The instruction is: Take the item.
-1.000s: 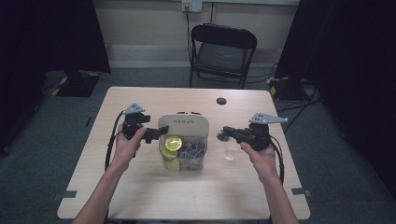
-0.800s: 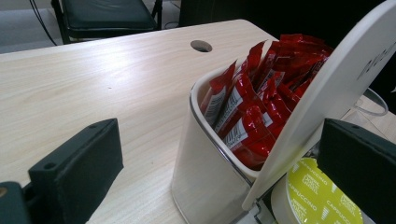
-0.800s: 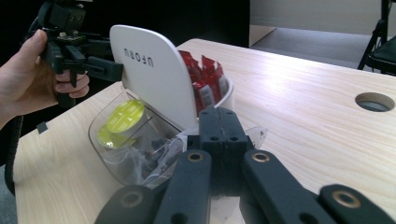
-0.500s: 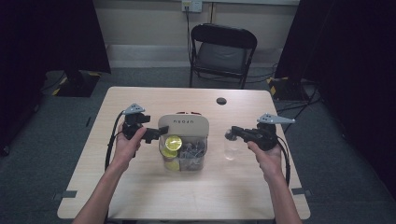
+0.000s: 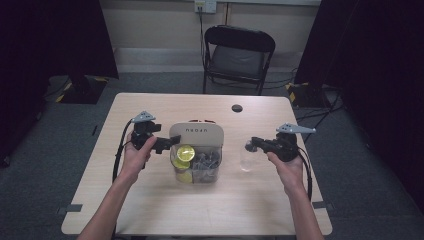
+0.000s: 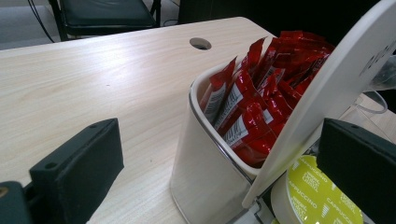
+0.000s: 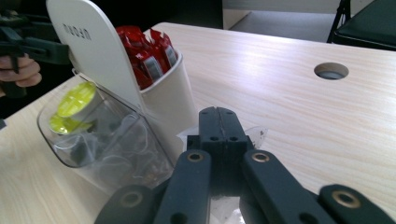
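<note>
table: showing pale wood grain, with a dark round hole on the far side
organiser: showing glossy white walls, its white lid carrying grey lettering
sachets: showing bright red with white panels, packed in the far compartment
clear compartment: showing see-through plastic, holding dim grey items
capsules: showing yellow-green tops with white "cappuccino" lettering
left gripper: showing black jaws under a grey three-cornered plate
right gripper: showing black jaws with brass-coloured rivets
plastic wrapper: looking clear and colourless
chair: showing a black frame and dark seat, far beyond the table
floor: showing grey carpet
</note>
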